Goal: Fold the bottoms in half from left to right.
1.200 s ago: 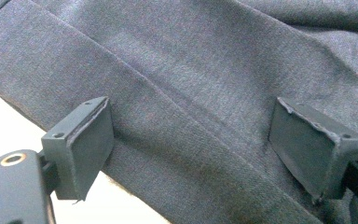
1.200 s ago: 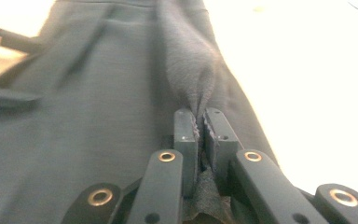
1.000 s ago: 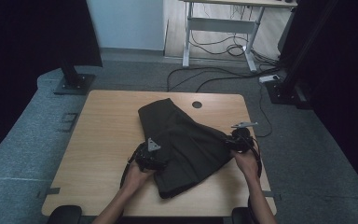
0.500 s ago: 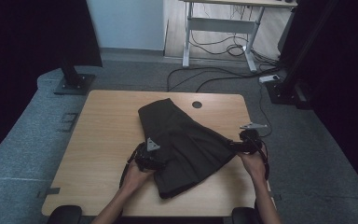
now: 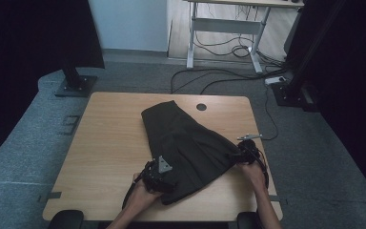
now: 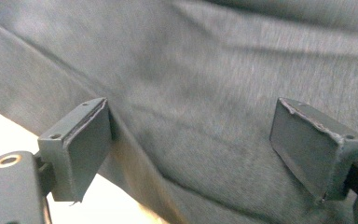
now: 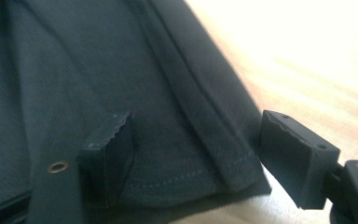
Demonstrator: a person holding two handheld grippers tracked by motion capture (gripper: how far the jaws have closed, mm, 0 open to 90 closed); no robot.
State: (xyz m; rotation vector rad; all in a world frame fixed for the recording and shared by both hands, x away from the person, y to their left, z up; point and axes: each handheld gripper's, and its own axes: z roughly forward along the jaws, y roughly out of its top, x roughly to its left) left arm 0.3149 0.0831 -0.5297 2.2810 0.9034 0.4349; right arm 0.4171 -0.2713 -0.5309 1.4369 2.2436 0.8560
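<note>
1. Left claw (image 5: 158, 175): jaws spread, cloth between them, not pinched. It sits at the near left edge of the dark garment (image 5: 186, 143).
2. Right claw (image 5: 246, 153): jaws spread, straddling the stitched hem at the garment's right corner.
3. Garment lies folded mid-desk (image 5: 109, 138), running far-left to near-right.
4. Judgement: drive each claw deeper over the edge before closing, catching all layers; close both together.
5. Both hands low, forearms entering from the near side, the claws angled inward.
</note>
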